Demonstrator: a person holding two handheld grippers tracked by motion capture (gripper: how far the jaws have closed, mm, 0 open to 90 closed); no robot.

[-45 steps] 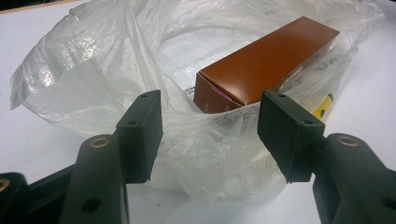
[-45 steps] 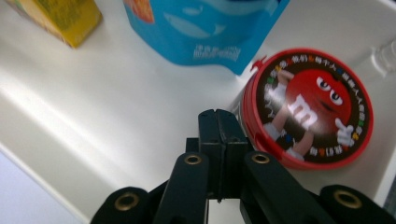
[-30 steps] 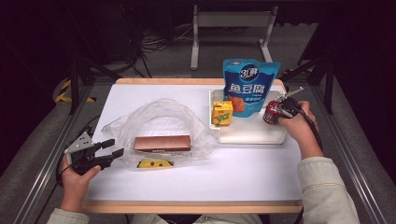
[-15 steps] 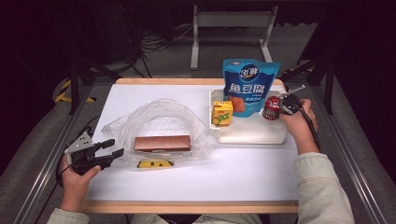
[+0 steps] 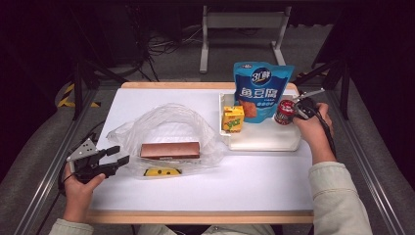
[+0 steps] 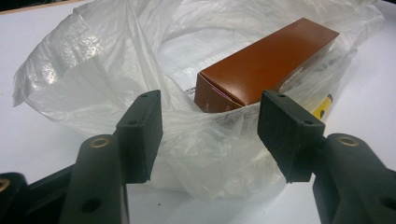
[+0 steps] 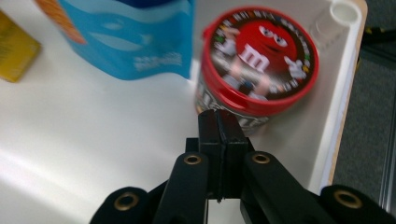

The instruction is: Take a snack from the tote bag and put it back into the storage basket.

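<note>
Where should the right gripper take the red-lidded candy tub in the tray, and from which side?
Probably the round wall just below the lid of the tub, jaws either side. It stands upright in the tray, with the blue pouch close on one side, so come from the right gripper side. Its jaws are shut now and must open first.
</note>
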